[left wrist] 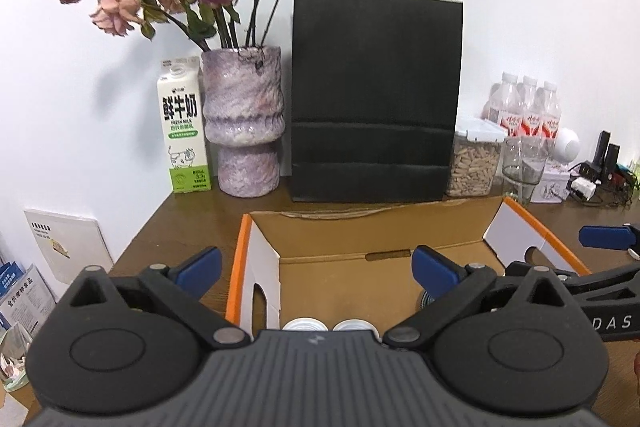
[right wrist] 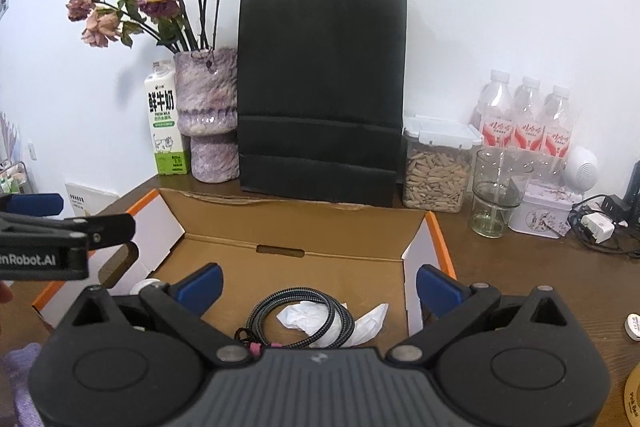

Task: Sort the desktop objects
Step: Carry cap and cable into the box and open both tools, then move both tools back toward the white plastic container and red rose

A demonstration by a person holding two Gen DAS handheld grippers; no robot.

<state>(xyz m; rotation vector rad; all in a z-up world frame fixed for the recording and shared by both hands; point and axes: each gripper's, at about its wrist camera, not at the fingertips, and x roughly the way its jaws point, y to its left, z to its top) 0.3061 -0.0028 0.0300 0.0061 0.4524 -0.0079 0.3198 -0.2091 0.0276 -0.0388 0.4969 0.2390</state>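
An open cardboard box with orange-edged flaps sits on the brown desk and also shows in the right wrist view. My left gripper is open and empty above the box's near left part. Two white caps show at the box floor just under it. My right gripper is open and empty above the box's right part. Below it lie a coiled braided cable and crumpled white paper. The right gripper's fingers show at the right of the left wrist view.
At the back stand a black paper bag, a purple vase of dried roses, a milk carton, a jar of seeds, a glass, water bottles, a tin and chargers.
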